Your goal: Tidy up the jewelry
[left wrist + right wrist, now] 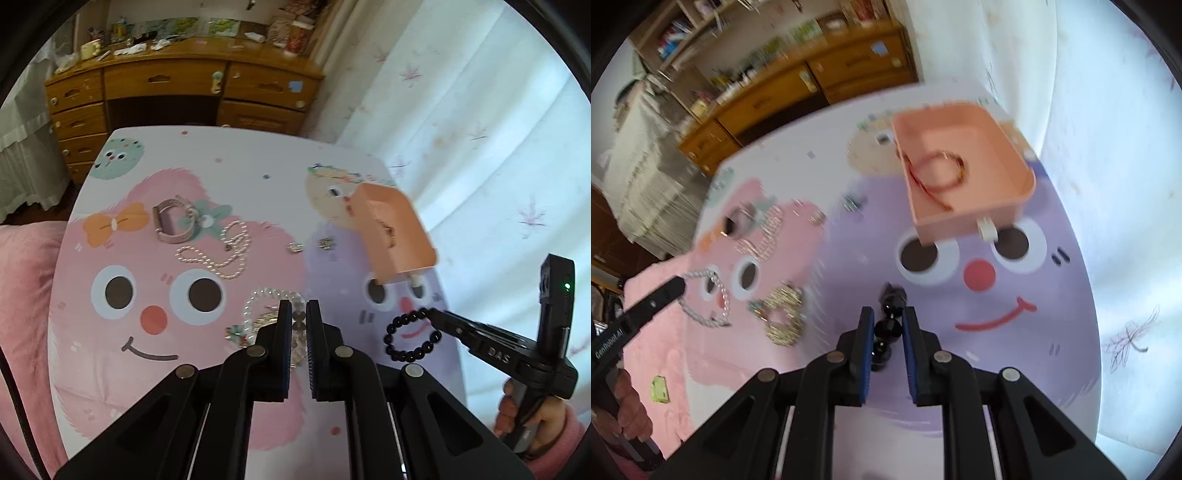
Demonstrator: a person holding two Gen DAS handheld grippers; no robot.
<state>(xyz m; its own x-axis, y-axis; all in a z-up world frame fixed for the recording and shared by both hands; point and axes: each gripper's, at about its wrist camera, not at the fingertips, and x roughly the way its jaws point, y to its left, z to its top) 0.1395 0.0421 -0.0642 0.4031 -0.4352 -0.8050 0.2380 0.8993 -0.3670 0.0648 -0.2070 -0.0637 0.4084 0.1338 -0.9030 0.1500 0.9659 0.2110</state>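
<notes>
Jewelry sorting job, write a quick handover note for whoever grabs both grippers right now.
Right gripper: shut on the black round-bead bracelet, held above the cartoon-print table, not yet at the box.
Left gripper: jaws narrowly apart, holding nothing, hovering over the clear bead bracelet.
Peach plastic box: open, far right of the table, with a thin red-gold bangle inside.
Done: only the bangle is boxed.
Left: drop in the black bracelet, then the rose-gold mesh watch band, the white pearl strand, the two small earrings, and the clear bracelet pile.
</notes>
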